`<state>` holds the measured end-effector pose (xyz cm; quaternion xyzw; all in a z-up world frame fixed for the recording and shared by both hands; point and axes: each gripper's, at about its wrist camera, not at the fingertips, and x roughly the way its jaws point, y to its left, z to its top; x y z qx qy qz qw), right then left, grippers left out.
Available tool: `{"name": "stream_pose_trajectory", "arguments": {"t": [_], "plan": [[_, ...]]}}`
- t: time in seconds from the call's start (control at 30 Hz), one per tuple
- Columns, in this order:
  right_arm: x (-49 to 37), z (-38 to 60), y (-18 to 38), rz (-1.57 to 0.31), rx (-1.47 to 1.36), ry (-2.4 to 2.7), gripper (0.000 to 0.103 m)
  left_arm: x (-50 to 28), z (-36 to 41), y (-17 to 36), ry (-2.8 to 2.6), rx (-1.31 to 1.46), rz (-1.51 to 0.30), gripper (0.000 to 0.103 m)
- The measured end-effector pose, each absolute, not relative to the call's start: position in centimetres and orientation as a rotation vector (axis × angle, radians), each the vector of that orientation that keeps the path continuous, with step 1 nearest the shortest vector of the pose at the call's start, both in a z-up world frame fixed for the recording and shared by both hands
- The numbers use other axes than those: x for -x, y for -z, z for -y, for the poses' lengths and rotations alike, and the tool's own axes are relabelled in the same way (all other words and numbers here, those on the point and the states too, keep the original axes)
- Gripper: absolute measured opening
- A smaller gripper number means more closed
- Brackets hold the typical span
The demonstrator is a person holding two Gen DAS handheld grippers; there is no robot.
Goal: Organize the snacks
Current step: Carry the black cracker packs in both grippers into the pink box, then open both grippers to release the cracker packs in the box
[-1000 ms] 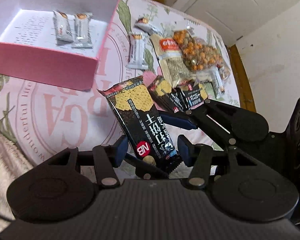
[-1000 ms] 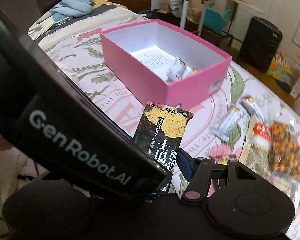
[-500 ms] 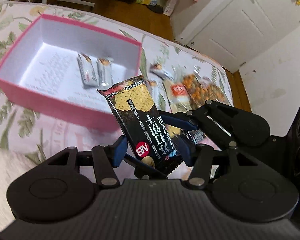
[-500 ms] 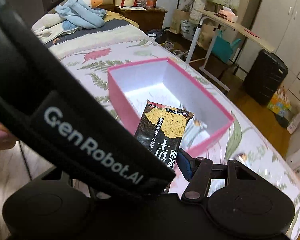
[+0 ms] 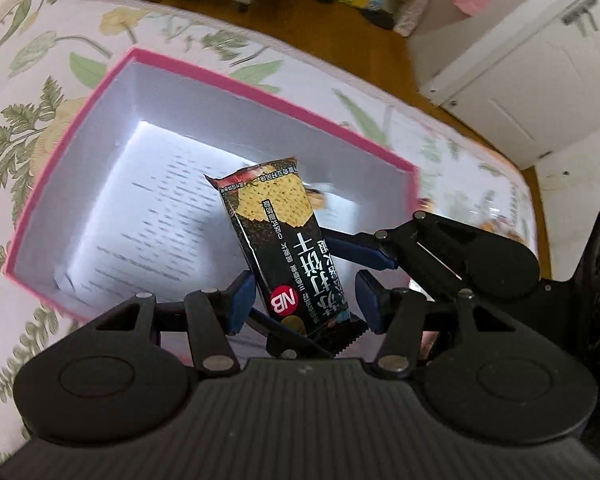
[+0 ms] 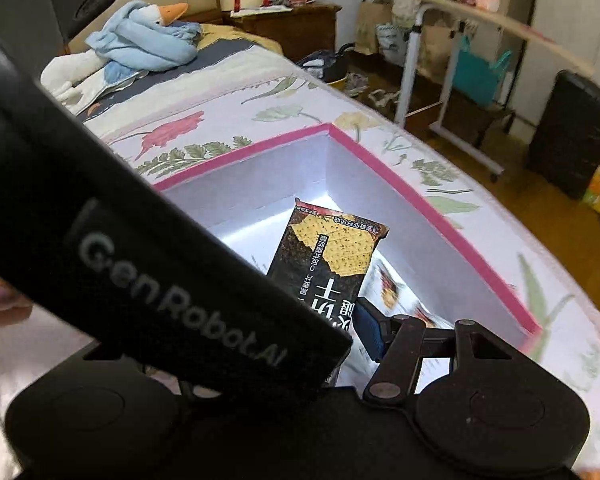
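Note:
A black cracker packet (image 5: 284, 240) with a yellow cracker picture stands upright between the blue pads of my left gripper (image 5: 304, 300), which is shut on it. My right gripper (image 6: 320, 312) also closes on the packet (image 6: 328, 256); its left finger is hidden behind the left gripper's body. In the left wrist view the right gripper's fingers (image 5: 364, 254) cross the packet from the right. The packet hangs over the open pink box (image 5: 260, 92), whose rim (image 6: 440, 208) frames a white inside. Blurred small wrapped snacks (image 6: 388, 296) lie on the box floor.
The box rests on a floral bedspread (image 5: 40, 60). A plush goose in blue cloth (image 6: 140, 40) lies at the bed's far end. Beyond the bed edge are wood floor, a white cabinet (image 5: 520, 60), a black suitcase (image 6: 572, 132) and a folding table (image 6: 480, 28).
Both grippers have carried the packet together from beside the loose snack pile to over the pink box. The snack pile has slid out of view; the grip looks the same.

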<state>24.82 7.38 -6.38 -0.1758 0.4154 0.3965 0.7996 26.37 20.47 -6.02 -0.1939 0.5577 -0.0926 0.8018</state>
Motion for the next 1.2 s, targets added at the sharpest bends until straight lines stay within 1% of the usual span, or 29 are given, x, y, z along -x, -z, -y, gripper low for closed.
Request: {"name": "stream_pose_trajectory", "arguments": {"t": [0.13, 0.33, 0.5, 0.57, 0.6, 0.63, 0.87, 1.2], "plan": [[-27.6, -9.4, 8.9, -0.943, 0.366, -0.885, 0.066, -28.2, -22.3, 8.8, 0.159, 0.445, -1.242, 0.052], [-28.7, -11.6, 11.3, -1.033, 0.438, -0.887, 0.068, -29.5, -23.9, 12.3, 0.146, 0.526, -1.294, 0.052], [-30.2, -12.2, 11.3, -1.067, 0.46, -0.863, 0.071, -29.4, -24.3, 12.8, 0.157, 0.556, -1.271, 0.052], [-30.1, -12.2, 11.3, -1.069, 0.469, -0.847, 0.074, -29.4, -24.2, 12.8, 0.147, 0.557, -1.265, 0.055], [-30.0, -12.1, 11.2, -1.069, 0.47, -0.837, 0.077, -29.3, -24.1, 12.7, 0.136, 0.546, -1.262, 0.055], [-29.4, -12.4, 11.0, -1.063, 0.475, -0.827, 0.078, -29.2, -24.0, 12.5, 0.133, 0.533, -1.255, 0.056], [-27.8, -10.3, 8.9, -1.046, 0.442, -0.782, 0.078, -27.1, -23.7, 9.7, 0.133, 0.426, -1.194, 0.056], [-22.7, -5.6, 2.3, -0.993, 0.407, -0.715, 0.078, -22.7, -21.8, 3.4, 0.182, 0.369, -1.136, 0.056]]}}
